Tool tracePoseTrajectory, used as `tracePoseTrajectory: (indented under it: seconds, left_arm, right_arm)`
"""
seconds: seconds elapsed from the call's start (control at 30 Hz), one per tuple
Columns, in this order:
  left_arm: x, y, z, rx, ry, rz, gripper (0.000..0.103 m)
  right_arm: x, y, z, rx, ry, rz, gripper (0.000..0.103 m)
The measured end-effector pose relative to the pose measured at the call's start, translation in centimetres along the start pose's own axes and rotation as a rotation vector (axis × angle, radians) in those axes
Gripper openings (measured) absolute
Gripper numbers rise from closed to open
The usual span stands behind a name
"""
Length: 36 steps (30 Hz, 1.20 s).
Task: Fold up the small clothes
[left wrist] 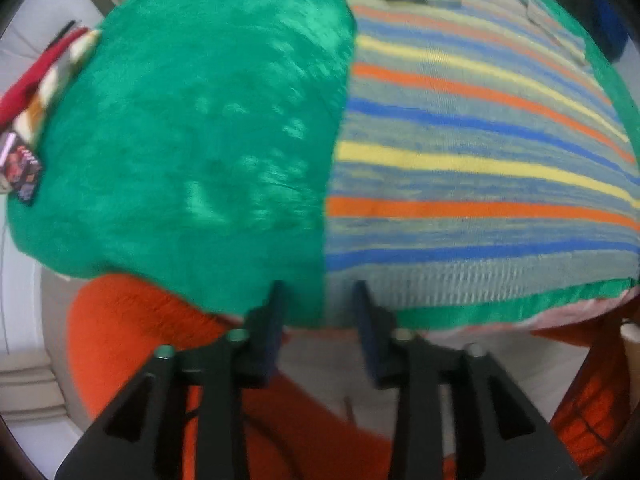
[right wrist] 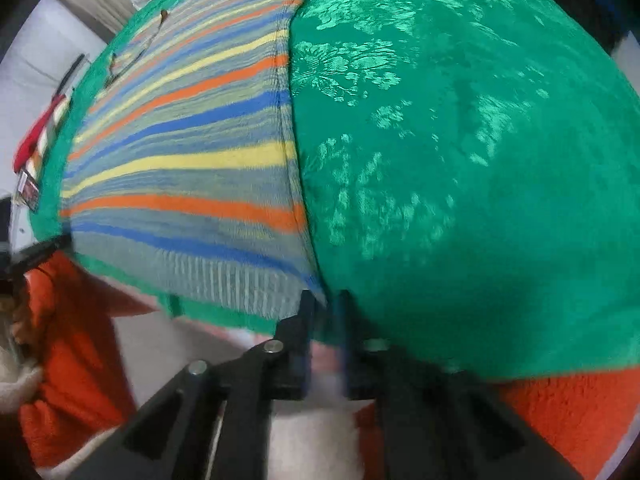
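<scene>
A striped knit garment [left wrist: 460, 168] with orange, blue and yellow bands lies flat on a shiny green cloth [left wrist: 200, 140]. My left gripper [left wrist: 320, 296] is open at the table's near edge, its fingertips astride the garment's near left hem corner. In the right wrist view the same garment [right wrist: 188, 184] lies left of the bare green cloth [right wrist: 460, 200]. My right gripper [right wrist: 326, 304] sits at the garment's near right hem corner with its jaws a narrow gap apart; blur hides whether fabric is between them.
Red and patterned items [left wrist: 44, 76] and a small printed box [left wrist: 20, 168] lie at the table's far left edge. The person's orange clothing [left wrist: 132, 328] is close below both grippers. A dark blue object [left wrist: 604, 20] stands at the far right.
</scene>
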State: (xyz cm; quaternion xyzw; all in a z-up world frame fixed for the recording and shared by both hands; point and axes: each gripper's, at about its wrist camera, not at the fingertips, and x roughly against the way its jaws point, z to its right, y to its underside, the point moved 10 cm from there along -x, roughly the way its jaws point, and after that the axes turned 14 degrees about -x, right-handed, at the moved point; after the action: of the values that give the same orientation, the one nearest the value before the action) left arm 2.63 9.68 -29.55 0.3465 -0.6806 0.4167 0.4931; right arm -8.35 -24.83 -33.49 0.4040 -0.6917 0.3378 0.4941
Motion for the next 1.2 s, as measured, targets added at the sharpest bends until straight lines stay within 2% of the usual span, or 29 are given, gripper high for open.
tracePoseTrajectory:
  seconds: [0.03, 0.13, 0.2, 0.27, 0.33, 0.4, 0.5, 0.6, 0.7, 0.73, 0.8, 0.83, 0.93, 1.03, 1.1, 1.2]
  left_arm:
    - [0.9, 0.1, -0.5, 0.008, -0.008, 0.022, 0.048]
    - [4.6, -2.2, -2.1, 0.041, -0.047, 0.145, 0.067]
    - [6.4, -4.7, -2.7, 0.058, -0.057, 0.224, 0.075]
    - [7.1, -7.5, -3.8, 0.078, -0.052, 0.291, 0.084]
    - [7.1, -9.7, -3.3, 0.112, -0.032, 0.330, 0.084]
    - [6.8, -10.2, -2.2, 0.128, 0.000, 0.328, 0.084]
    - [6.0, -9.2, -0.2, 0.128, 0.022, 0.299, 0.084]
    - [5.3, -7.4, 0.2, 0.120, 0.008, 0.256, 0.084]
    - [4.6, -5.4, -0.9, 0.145, -0.024, 0.218, 0.084]
    - [4.2, -4.9, -1.5, 0.160, -0.030, 0.203, 0.084]
    - [3.5, -4.1, -2.5, 0.194, -0.033, 0.178, 0.084]
    - [3.2, -3.9, -2.9, 0.210, -0.033, 0.173, 0.084]
    - [2.7, -3.8, -3.6, 0.232, -0.035, 0.173, 0.084]
    - [2.3, -4.3, -3.4, 0.239, -0.015, 0.174, 0.084]
    - [2.4, -4.7, -2.8, 0.229, -0.009, 0.179, 0.084]
    - [2.6, -5.2, -1.5, 0.191, -0.009, 0.182, 0.084]
  right_arm:
    - [1.3, 0.3, 0.8, 0.002, 0.017, 0.012, 0.047]
    - [5.6, -1.4, 2.5, 0.044, 0.101, 0.104, 0.049]
    - [9.2, -4.6, 2.2, 0.115, 0.184, 0.224, 0.049]
    - [11.3, -8.2, 0.2, 0.195, 0.215, 0.319, 0.056]
    - [12.0, -12.2, -3.8, 0.294, 0.174, 0.398, 0.058]
    - [10.7, -15.5, -7.9, 0.391, 0.112, 0.417, 0.065]
    - [6.5, -19.0, -12.5, 0.499, 0.058, 0.397, 0.065]
    - [0.8, -22.1, -15.9, 0.588, 0.092, 0.367, 0.064]
    - [-2.8, -24.9, -16.5, 0.608, 0.150, 0.388, 0.058]
    - [-3.5, -25.8, -15.7, 0.567, 0.138, 0.374, 0.053]
    - [-4.2, -27.5, -14.6, 0.475, 0.105, 0.347, 0.023]
    - [-3.5, -28.3, -13.8, 0.424, 0.095, 0.362, 0.002]
    - [1.7, -31.3, -8.6, 0.250, 0.088, 0.467, 0.001]
    - [7.5, -33.9, 0.2, 0.031, 0.135, 0.544, 0.001]
    - [10.7, -34.3, 6.2, -0.087, 0.175, 0.574, 0.001]
    - [12.6, -33.4, 12.1, -0.191, 0.201, 0.568, 0.001]
